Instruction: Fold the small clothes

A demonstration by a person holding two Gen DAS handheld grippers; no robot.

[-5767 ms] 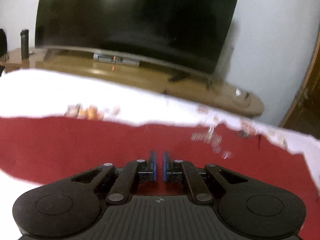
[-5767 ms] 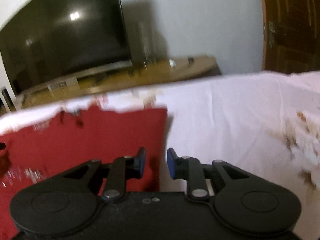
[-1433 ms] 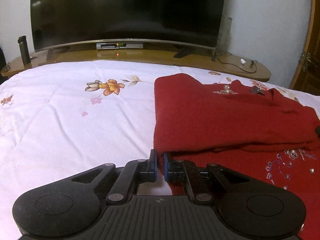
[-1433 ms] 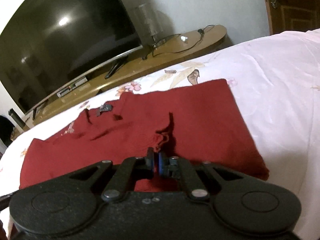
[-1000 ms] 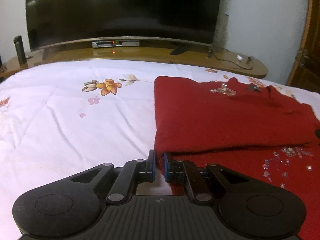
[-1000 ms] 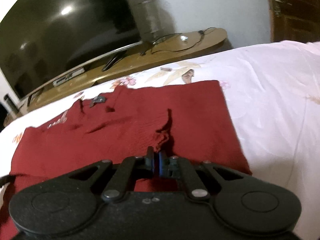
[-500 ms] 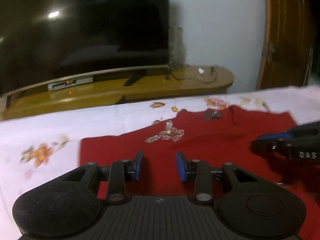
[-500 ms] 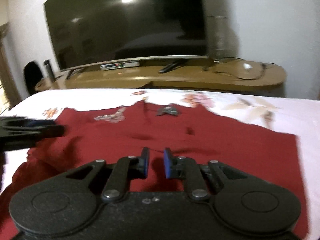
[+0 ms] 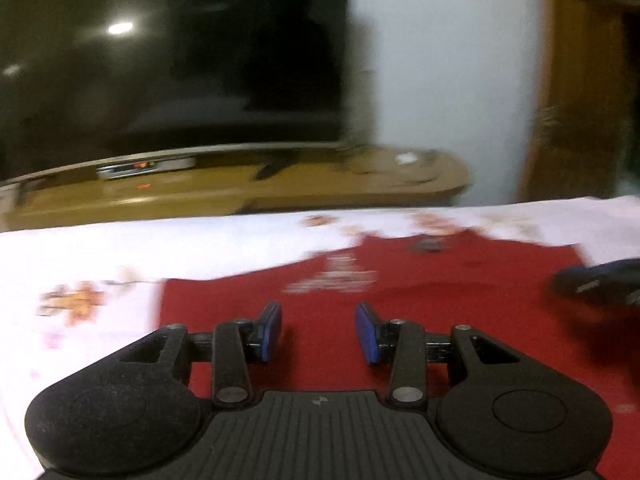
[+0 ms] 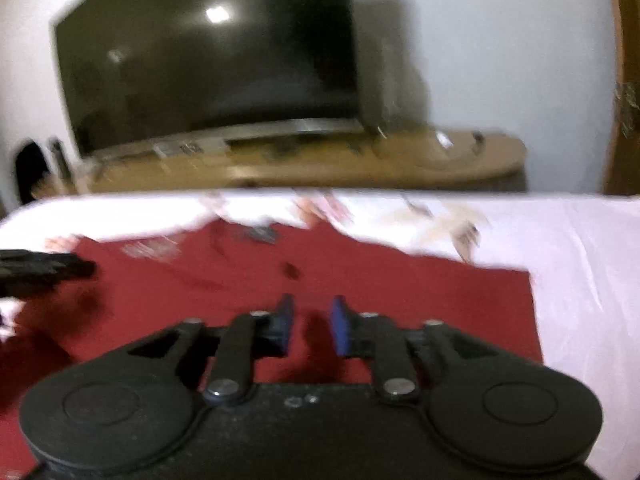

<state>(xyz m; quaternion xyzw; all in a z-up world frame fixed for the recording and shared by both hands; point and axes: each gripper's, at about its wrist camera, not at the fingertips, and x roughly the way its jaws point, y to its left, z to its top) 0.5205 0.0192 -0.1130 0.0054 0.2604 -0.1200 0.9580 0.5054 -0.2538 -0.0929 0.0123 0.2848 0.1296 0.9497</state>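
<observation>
A red knitted sweater [image 9: 460,300] with sparkly trim lies folded flat on the white flowered bedsheet [image 9: 200,248]. In the left wrist view my left gripper [image 9: 318,330] hovers over the sweater's near part, its jaws opening, with only the cloth below showing in the gap. The right gripper's dark tips [image 9: 596,286] enter at that view's right edge. In the right wrist view my right gripper [image 10: 310,326] is above the sweater [image 10: 420,300], jaws opening with nothing between the blue pads. The left gripper [image 10: 44,268] shows at the left edge there.
Beyond the bed's far edge stands a wooden TV bench [image 9: 280,196] with a large dark television [image 9: 172,72]. A wooden door [image 9: 580,80] is at the right. Bare sheet [image 10: 592,280] stretches right of the sweater.
Both grippers have let go of the sweater and their jaws have spread apart. Both have swung inward over the folded sweater, so each now sees the other.
</observation>
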